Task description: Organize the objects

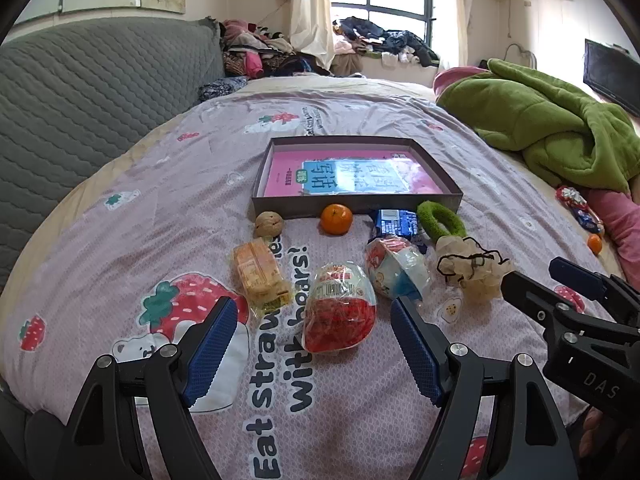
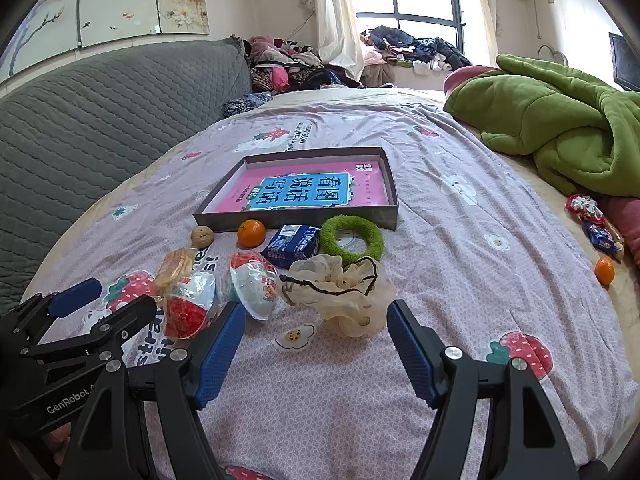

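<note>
Blue-padded left gripper point(image 1: 312, 344) and right gripper point(image 2: 316, 344) wide open, empty; nothing boxed yet. Next: close on red snack pack point(image 1: 340, 312) at 12 o'clock, carry to box point(image 1: 356, 200).

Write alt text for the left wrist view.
An open hand-held gripper hovers over a red snack packet on a pink bedspread. Beyond lie more snacks, an orange and a shallow box.

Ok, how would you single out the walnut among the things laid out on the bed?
Find the shallow grey box with the pink book in it, in the middle of the strawberry-print bedspread. Along its near wall runs a row: green ring, blue packet, orange, then the walnut at the left end. It is the only small, brown, wrinkled ball there.
</note>
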{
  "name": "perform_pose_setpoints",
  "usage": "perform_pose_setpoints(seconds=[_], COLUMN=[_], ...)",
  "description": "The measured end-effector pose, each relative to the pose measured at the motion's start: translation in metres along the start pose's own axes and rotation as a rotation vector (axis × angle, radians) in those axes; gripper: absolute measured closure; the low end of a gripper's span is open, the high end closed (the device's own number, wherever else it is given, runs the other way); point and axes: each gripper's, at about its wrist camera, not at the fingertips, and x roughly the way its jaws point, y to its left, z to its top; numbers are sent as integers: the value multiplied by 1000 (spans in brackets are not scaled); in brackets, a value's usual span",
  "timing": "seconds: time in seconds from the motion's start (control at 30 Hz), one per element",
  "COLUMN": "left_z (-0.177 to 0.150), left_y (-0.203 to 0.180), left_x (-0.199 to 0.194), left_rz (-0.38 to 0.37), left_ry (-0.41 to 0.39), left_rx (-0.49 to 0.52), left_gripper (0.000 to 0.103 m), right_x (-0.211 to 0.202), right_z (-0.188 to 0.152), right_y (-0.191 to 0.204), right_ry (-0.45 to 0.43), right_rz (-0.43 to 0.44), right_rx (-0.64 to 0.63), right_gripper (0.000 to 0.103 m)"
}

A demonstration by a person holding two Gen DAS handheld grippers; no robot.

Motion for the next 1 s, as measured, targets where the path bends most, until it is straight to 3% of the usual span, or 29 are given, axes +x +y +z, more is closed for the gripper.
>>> perform_pose_setpoints(seconds=[1.0], left_z=[-2], left_y=[-4], left_x=[-3], left_rz=[-7], left_ry=[25], left_rx=[6], left_gripper=[23], right_x=[-6], right_z=[-3], right_y=[-1], right_ry=[2], right_rz=[-16], right_rx=[2], right_gripper=[30])
